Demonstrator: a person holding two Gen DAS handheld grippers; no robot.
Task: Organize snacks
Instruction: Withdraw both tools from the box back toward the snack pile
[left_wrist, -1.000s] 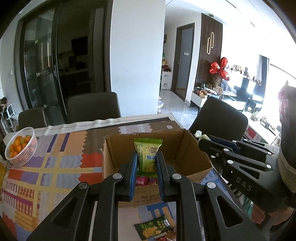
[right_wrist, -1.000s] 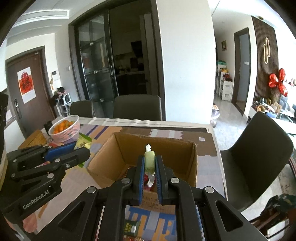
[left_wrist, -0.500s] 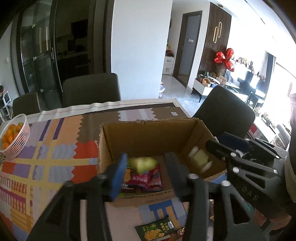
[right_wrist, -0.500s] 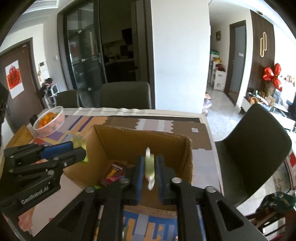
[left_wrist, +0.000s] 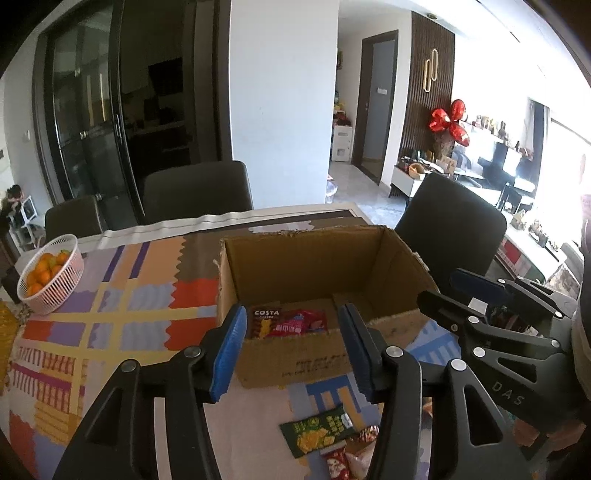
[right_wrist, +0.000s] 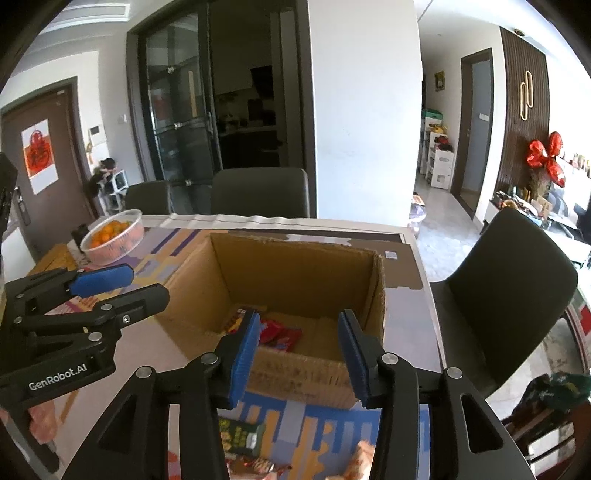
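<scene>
An open cardboard box (left_wrist: 306, 266) (right_wrist: 295, 266) stands on the patterned tablecloth. Inside lie a brown Costa packet (left_wrist: 264, 322) and red snack packets (left_wrist: 299, 323) (right_wrist: 279, 332). My left gripper (left_wrist: 293, 345) is open and empty, just in front of the box's near wall. My right gripper (right_wrist: 297, 349) is open and empty, above the box's near edge. Each gripper shows in the other's view, left (right_wrist: 110, 286) and right (left_wrist: 443, 295). A dark green snack packet (left_wrist: 319, 434) (right_wrist: 240, 435) and other packets (left_wrist: 340, 461) lie on the table below the grippers.
A white basket of oranges (left_wrist: 50, 277) (right_wrist: 112, 236) sits at the table's far left. Dark chairs stand behind the table (left_wrist: 197, 192) and at its right end (right_wrist: 506, 291). The table's right edge (right_wrist: 430, 295) is close to the box.
Both grippers opened and let go of their snack packets, which dropped into the box. Both grippers have drawn back a little toward the box's near side.
</scene>
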